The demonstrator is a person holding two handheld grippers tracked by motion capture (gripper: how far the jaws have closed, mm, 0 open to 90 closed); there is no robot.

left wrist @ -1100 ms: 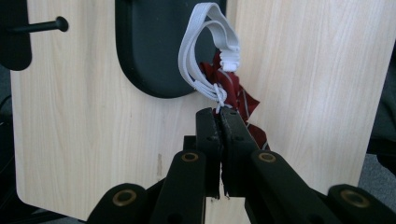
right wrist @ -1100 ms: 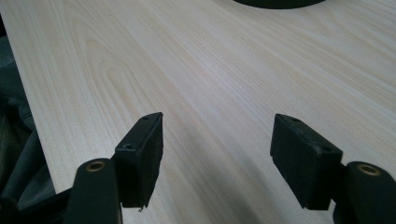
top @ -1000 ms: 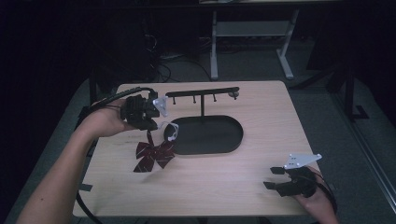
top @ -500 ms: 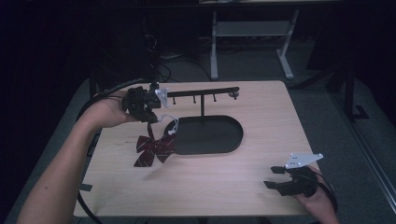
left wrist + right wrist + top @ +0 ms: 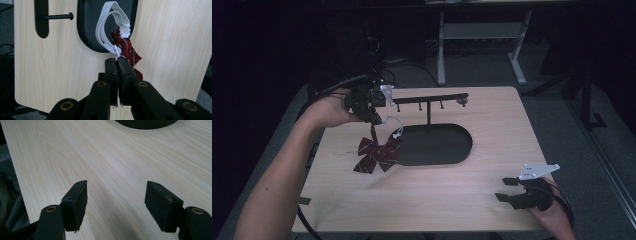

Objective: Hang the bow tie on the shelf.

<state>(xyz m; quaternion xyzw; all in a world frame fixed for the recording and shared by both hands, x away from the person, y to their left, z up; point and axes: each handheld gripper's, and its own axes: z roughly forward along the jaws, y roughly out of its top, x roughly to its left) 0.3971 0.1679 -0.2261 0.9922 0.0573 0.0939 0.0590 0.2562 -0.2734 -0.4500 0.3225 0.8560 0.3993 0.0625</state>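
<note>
A dark red striped bow tie [image 5: 377, 152] dangles on its white elastic strap [image 5: 394, 125] over the table, by the left end of the black stand's oval base [image 5: 437, 145]. My left gripper [image 5: 373, 119] is shut on the strap where it joins the bow. The left gripper view has the jaws [image 5: 117, 62] pinched together on the strap's knot, with the white loop [image 5: 110, 25] and red bow [image 5: 128, 50] beyond them. The stand's bar with pegs [image 5: 429, 99] is just right of that hand. My right gripper [image 5: 506, 189] rests open at the near right, nothing between its jaws [image 5: 116, 195].
The light wooden table [image 5: 462, 200] carries the stand at its middle back. A peg [image 5: 57, 17] sticks out of the bar close to the strap loop. Cables trail off the left edge. A grey desk frame [image 5: 482, 35] stands on the floor behind the table.
My left hand has lifted and drawn toward the far side, closer to the bar's left end, and the bow tie has risen with it. The right gripper has stayed put.
</note>
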